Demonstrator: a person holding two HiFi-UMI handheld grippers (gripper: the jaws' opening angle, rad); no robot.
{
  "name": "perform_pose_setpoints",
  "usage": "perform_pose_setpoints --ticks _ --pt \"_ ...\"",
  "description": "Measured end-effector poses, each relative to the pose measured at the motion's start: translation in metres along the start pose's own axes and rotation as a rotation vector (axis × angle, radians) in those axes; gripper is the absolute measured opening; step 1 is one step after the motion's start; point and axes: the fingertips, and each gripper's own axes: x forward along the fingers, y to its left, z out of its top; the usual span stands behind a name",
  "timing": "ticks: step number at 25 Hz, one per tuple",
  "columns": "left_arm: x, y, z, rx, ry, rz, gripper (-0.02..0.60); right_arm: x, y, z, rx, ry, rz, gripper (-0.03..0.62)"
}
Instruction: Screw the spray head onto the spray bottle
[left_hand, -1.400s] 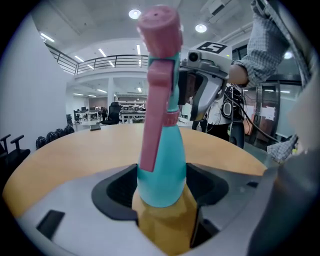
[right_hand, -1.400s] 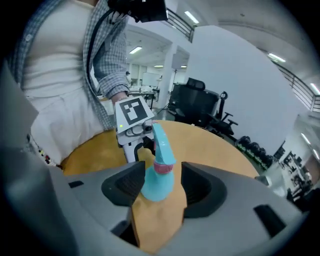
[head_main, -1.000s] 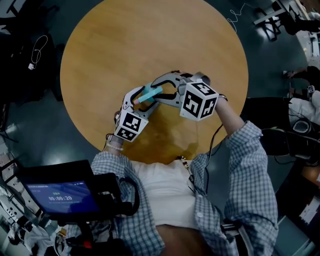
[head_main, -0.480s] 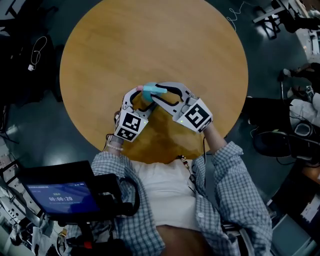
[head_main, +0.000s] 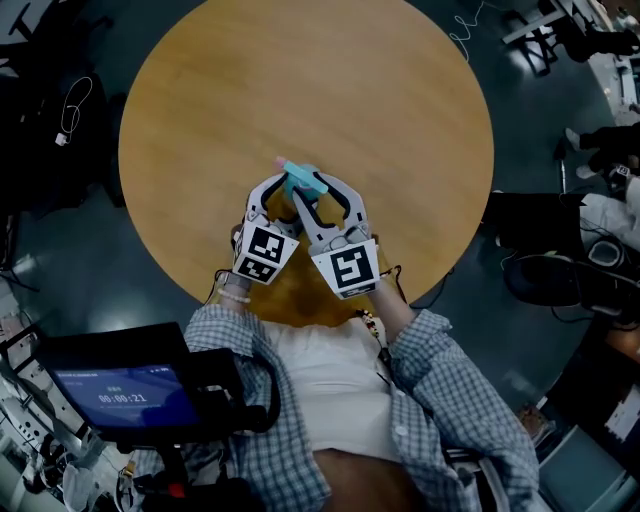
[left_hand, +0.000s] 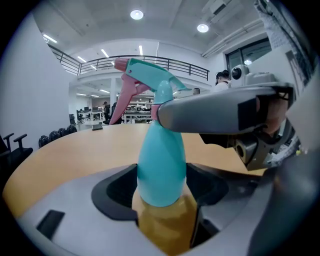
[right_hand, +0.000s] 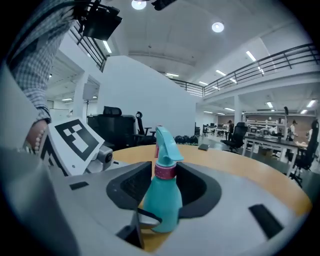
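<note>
only right gripper view shows collar (right_hand: 165, 171) unobstructed.

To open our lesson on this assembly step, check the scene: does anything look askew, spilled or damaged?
Nothing stands out. The bottle is upright in the left gripper, the head sits straight on its neck with the collar between the right gripper's jaws, and nothing is spilled or broken.

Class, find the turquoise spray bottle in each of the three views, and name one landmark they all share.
Head view: spray bottle slightly above centre.
Left gripper view: spray bottle centre, upright.
Right gripper view: spray bottle lower centre, upright.
Shared landmark: the round wooden table.
</note>
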Motion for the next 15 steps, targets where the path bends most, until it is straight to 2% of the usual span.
perform_pose_setpoints --ticks 5,10,13,15 --pt "0.001 0.0 0.001 0.013 0.003 -0.012 0.301 -0.01 0.005 0.003 -0.075 0.04 0.24 0.23" --pt "0.002 -0.001 0.002 0.02 0.001 -0.024 0.302 -0.018 -0.009 0.0 -0.227 0.129 0.536 0.231" --pt "0.001 -0.002 0.001 0.021 0.001 -0.029 0.301 -0.015 -0.013 -0.001 -0.256 0.188 0.69 0.23" --pt "0.0 -0.002 0.0 0.022 0.002 -0.03 0.302 -0.01 -0.01 0.0 -0.244 0.214 0.755 0.23"
